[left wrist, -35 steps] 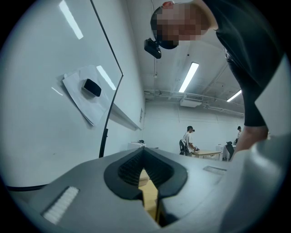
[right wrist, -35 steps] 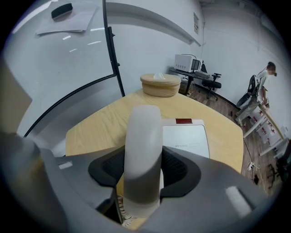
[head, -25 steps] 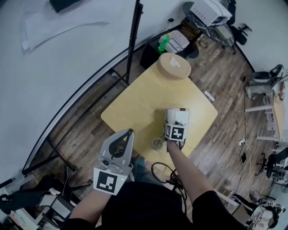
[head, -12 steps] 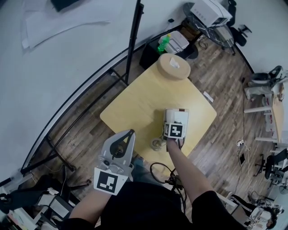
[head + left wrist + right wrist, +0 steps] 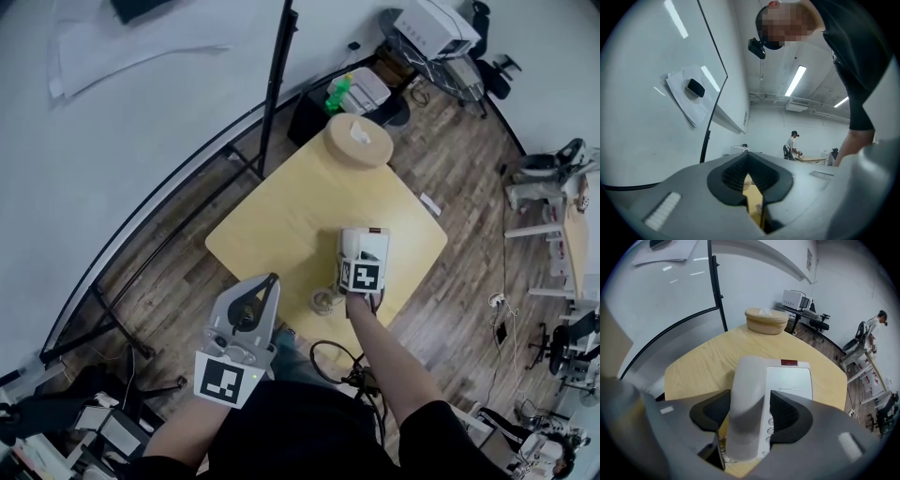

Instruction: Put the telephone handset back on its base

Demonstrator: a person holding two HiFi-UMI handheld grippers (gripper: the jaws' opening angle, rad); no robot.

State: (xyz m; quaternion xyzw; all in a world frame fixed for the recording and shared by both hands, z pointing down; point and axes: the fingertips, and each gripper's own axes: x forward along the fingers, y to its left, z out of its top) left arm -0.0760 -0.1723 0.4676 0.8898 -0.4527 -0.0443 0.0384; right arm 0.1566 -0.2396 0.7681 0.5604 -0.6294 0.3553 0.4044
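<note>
- Lying along the left side of the base [image 5: 791, 383], the telephone handset [image 5: 746, 394] is resting in its cradle, with the keypad buttons showing just to its right.
- Right gripper [image 5: 748, 417]: it is pointing steeply down over the phone at the lower middle of the head view. Its fingers [image 5: 783, 414] have just been opening and are now standing wide on either side of the handset. The handset is sitting between them, and the pads are no longer pressing on it.
- Left gripper [image 5: 269, 280]: it is hanging at the lower left of the head view, off the counter's near edge and well apart from the phone. Its fingers are drawn together, tips meeting, and are holding nothing.
- Counter [image 5: 281, 220]: this pale wood top is carrying the phone near its lower right edge in the head view.
- Coiled cord [image 5: 325, 301]: it is lying on the counter just left of the base, at the near edge.
- Round wooden box [image 5: 358, 141]: it is standing at the counter's far corner, upper middle of the head view, well apart from the phone.
- Black pole [image 5: 277, 89]: it is rising beside the counter's upper left edge.
</note>
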